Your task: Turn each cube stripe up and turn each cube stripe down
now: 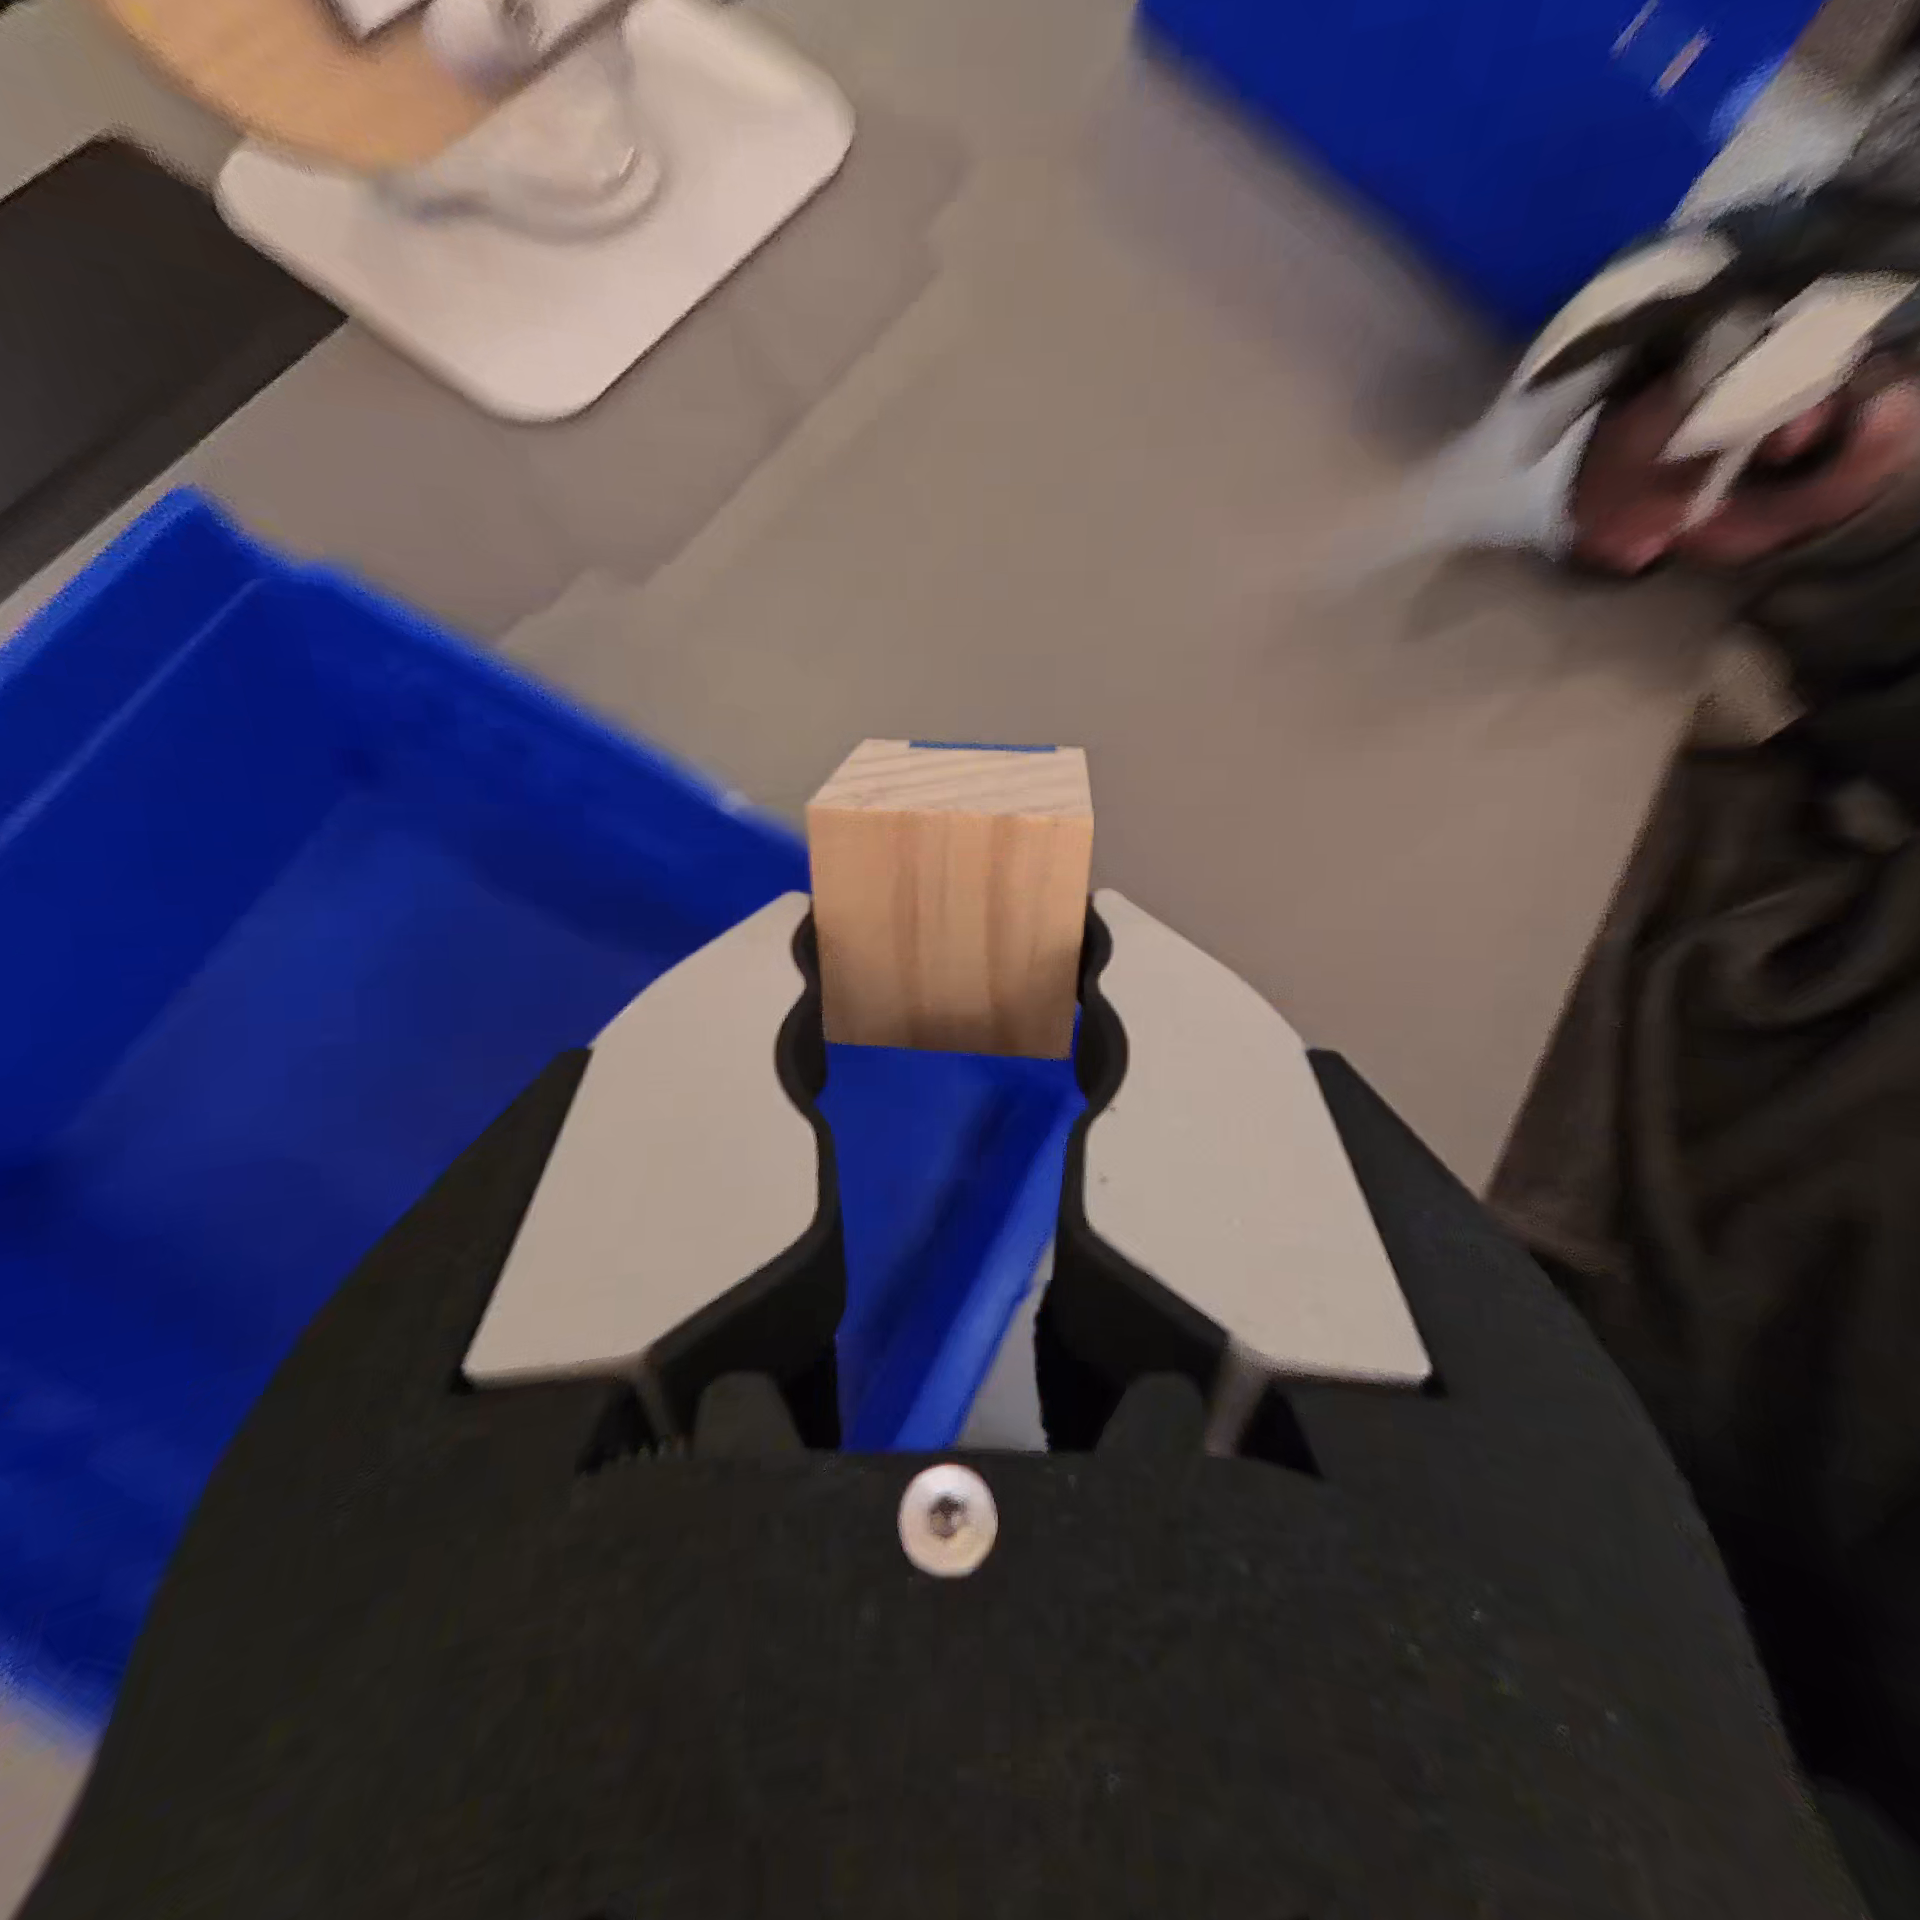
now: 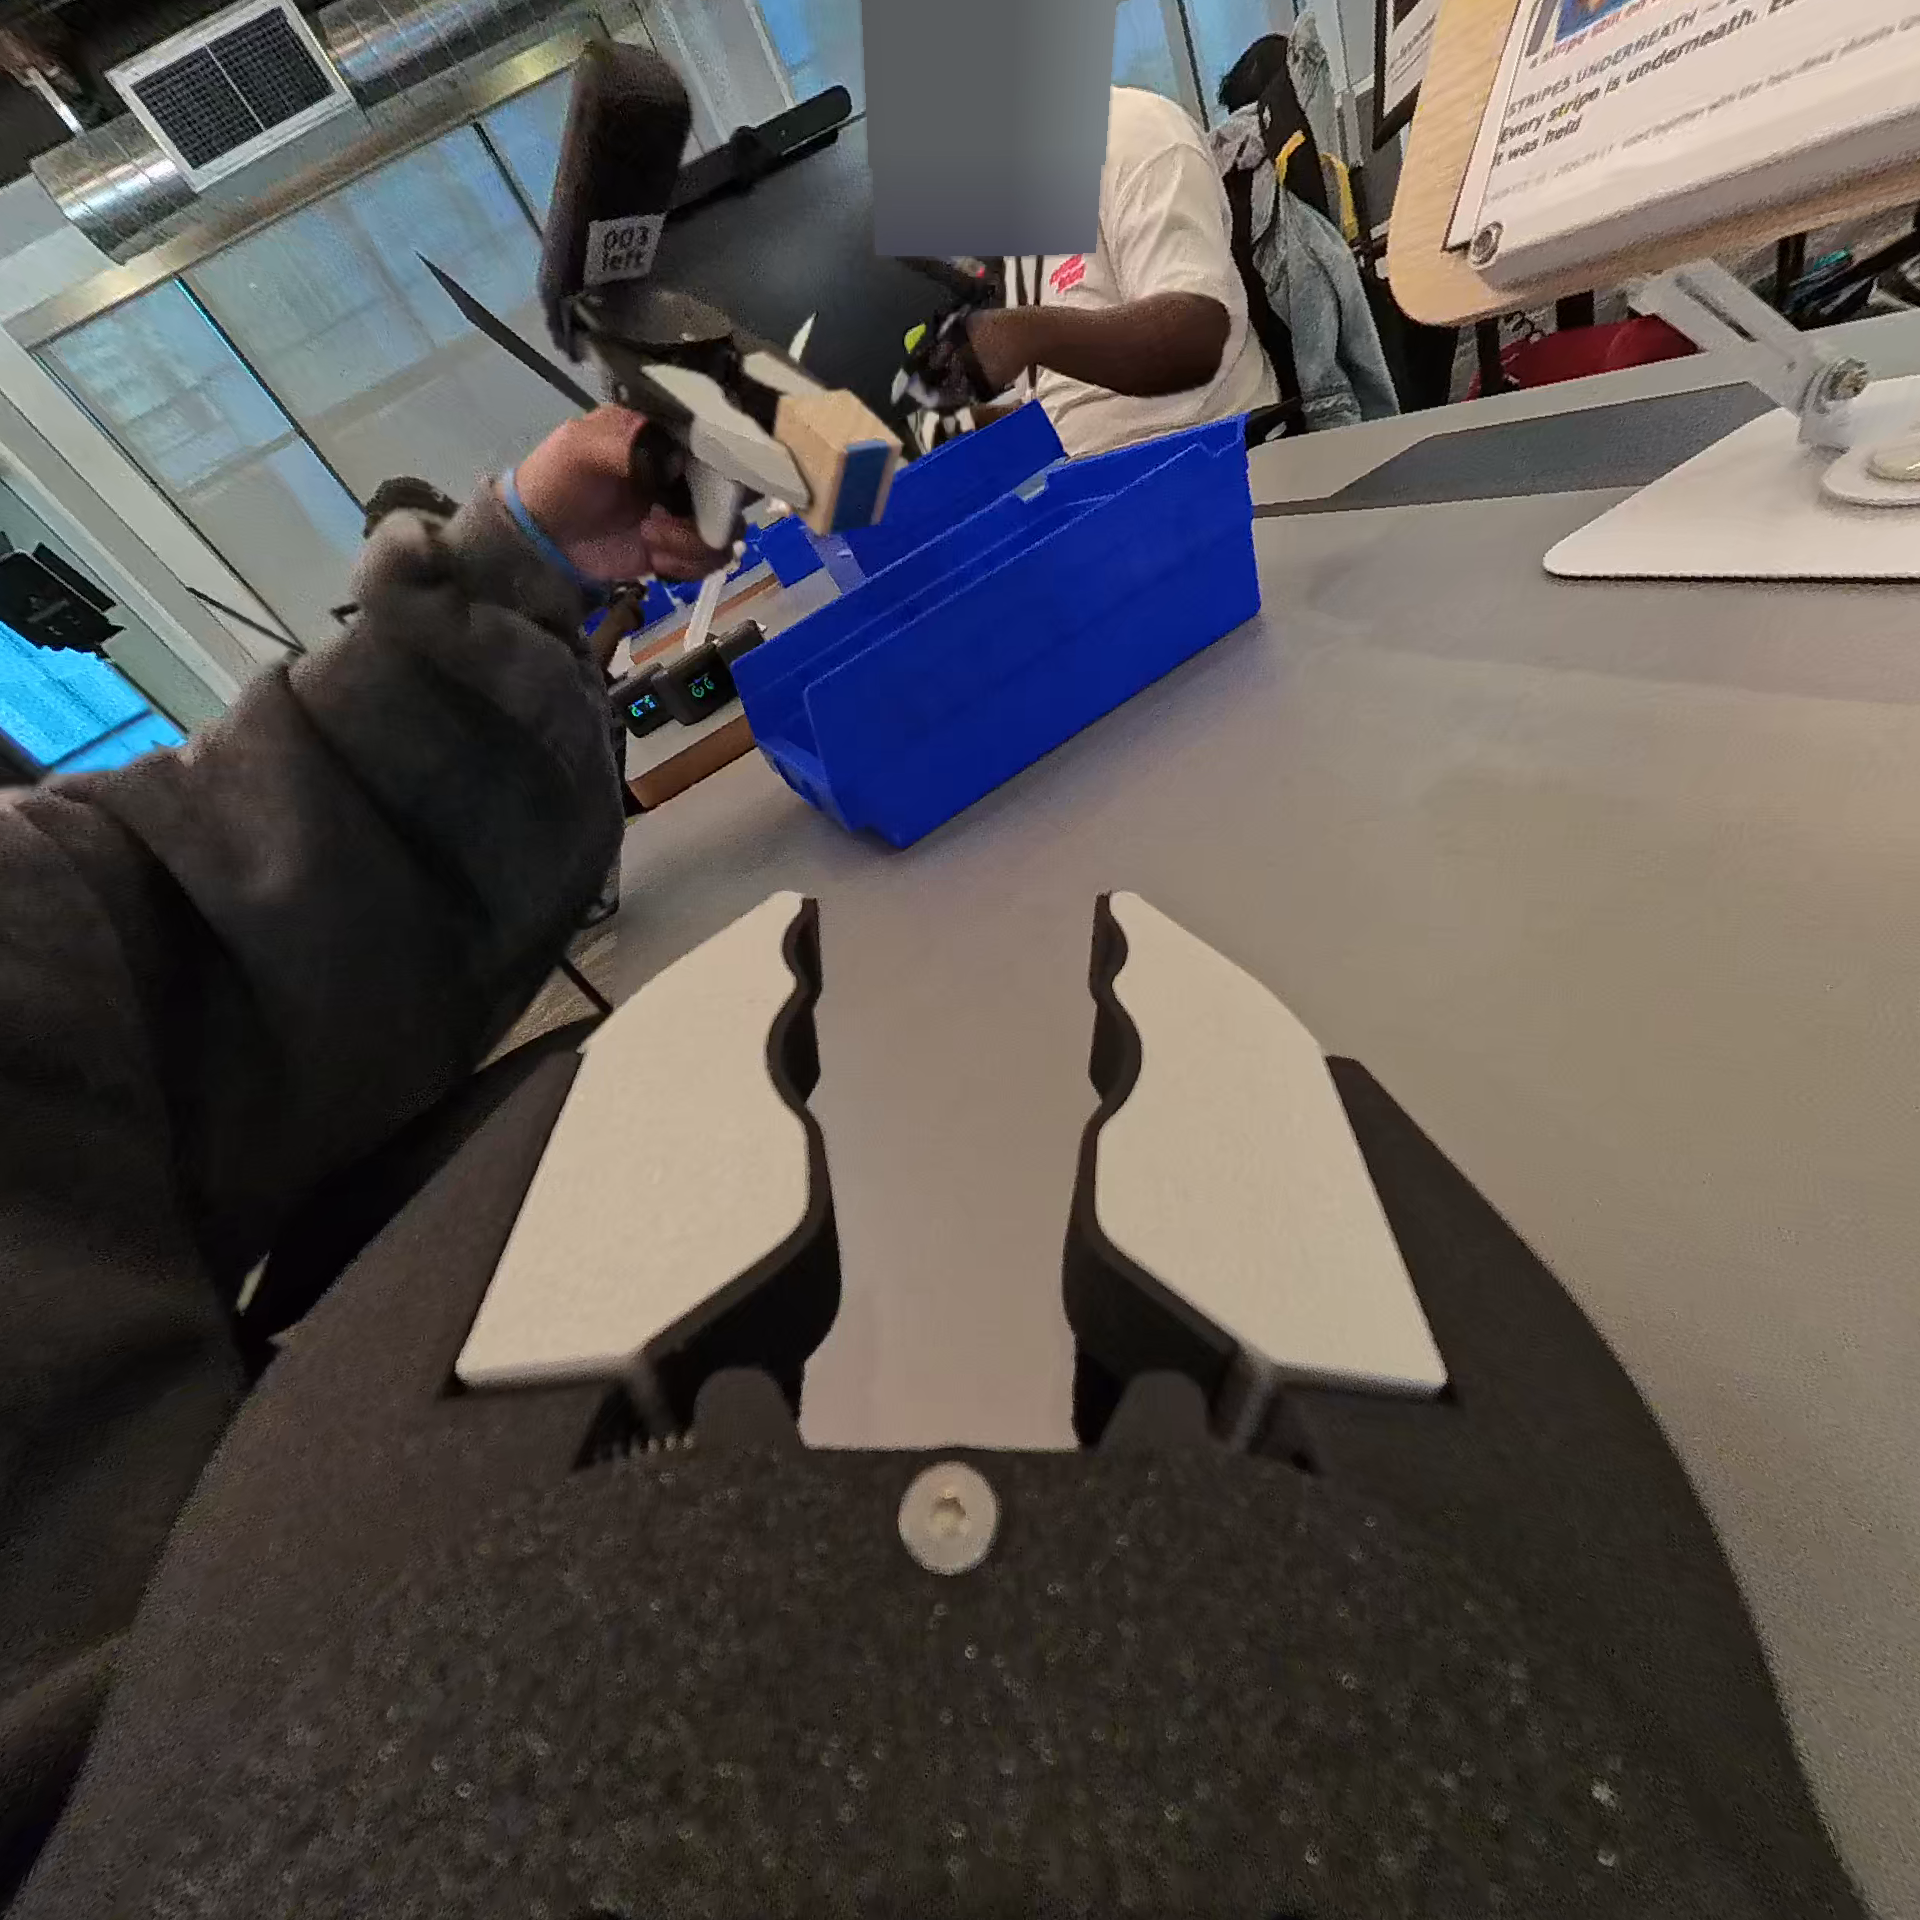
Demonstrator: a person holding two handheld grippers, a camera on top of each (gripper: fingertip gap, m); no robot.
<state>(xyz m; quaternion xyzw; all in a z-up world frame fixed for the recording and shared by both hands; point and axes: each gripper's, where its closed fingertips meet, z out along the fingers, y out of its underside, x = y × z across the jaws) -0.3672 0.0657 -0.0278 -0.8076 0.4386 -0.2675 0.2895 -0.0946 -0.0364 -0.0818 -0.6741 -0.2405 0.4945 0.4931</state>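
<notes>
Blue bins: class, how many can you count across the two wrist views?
2. One blue bin lies under the left gripper; a second bin sits at the table's far side. More may be hidden outside the views.

The left gripper (image 1: 951, 971) holds a cube (image 1: 948, 914) between its fingertips, above the near edge of a bin (image 1: 312, 935) that lies to its left on the bench (image 1: 1143, 571). A second bin (image 1: 1455, 135) sits farther back on the right, and a stand's flat base (image 1: 582, 260) farther back on the left. In the right wrist view, the right gripper (image 2: 951, 1039) hovers over bare bench (image 2: 1455, 883), with a bin (image 2: 1018, 623) ahead of it and the stand base (image 2: 1745, 509) off to the right.
</notes>
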